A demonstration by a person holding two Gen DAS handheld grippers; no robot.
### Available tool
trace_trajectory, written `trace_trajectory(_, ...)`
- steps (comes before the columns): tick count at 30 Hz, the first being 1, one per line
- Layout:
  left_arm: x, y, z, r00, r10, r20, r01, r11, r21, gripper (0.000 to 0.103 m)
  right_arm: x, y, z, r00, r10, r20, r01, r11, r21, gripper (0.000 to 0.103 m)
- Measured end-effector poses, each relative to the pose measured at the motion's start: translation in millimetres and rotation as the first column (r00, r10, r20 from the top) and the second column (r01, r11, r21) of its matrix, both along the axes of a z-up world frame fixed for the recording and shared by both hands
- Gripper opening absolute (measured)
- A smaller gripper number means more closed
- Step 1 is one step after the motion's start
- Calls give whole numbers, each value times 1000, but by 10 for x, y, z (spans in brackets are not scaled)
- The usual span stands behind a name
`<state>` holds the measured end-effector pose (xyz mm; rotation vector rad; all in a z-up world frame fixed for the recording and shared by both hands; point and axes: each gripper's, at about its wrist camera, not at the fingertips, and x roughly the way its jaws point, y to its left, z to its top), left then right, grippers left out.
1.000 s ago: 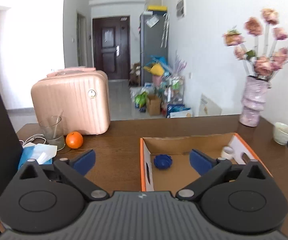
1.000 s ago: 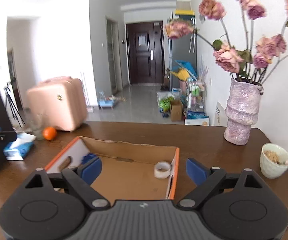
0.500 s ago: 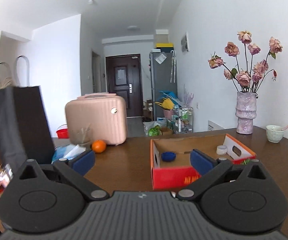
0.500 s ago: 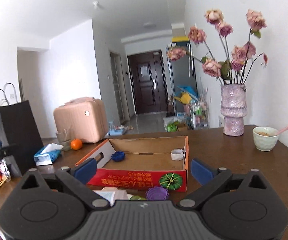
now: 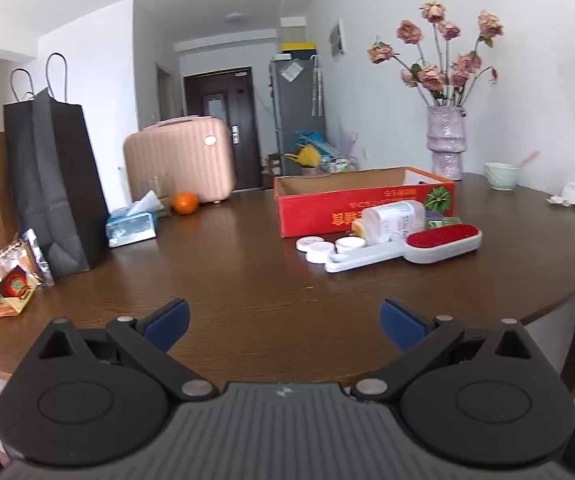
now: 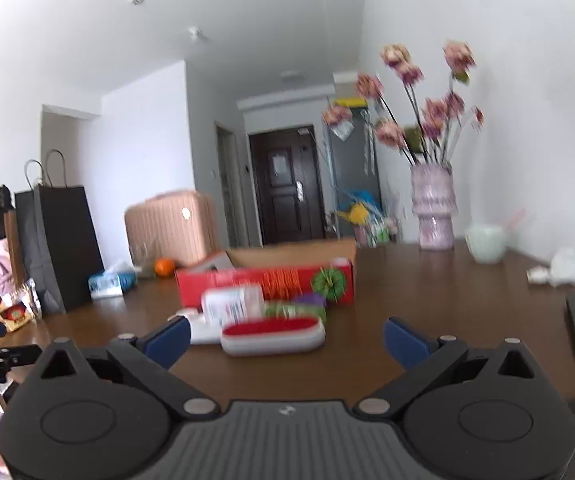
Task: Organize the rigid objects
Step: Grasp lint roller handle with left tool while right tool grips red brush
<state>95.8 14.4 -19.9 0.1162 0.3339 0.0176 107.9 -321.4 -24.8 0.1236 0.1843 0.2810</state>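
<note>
Wooden table (image 5: 247, 280), both tools (image 5: 283, 322) (image 6: 285, 338) wide apart, empty

Both wrist views toward box (image 5: 363, 204)

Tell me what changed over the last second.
Both grippers, left gripper and right gripper, pulled back from above the red box to low near the table's front edge. Both remain open and empty. The lint brush and white bottle lie before the box.
</note>
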Motion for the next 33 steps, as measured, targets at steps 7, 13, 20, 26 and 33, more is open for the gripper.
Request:
trace_trajectory(7, 266, 88, -74, 997, 16, -79, -23, 997, -79, 103, 160, 239, -181, 997, -64, -39, 58, 989, -137, 103)
trace_trajectory(13, 660, 128, -130, 988, 93, -122, -105, 990, -98, 103, 387, 318, -188, 985, -170, -27, 160, 960, -228, 103)
trace_trajectory(20, 1544, 151, -32, 972, 42, -230, -95, 970, -224, 61, 992, 158, -90, 977, -144, -158, 127, 986, -109, 76)
trace_trajectory(26, 2070, 100, -131, 954, 6, -301, -94, 955, -282, 50, 1575, 222, -37, 973, -109, -205, 91, 991, -95, 76)
trace_trajectory(33, 2314, 52, -248, 931, -38, -363, -78, 951, -300, 30, 2171, 312, -114, 950, -69, -305, 48, 996, -77, 61)
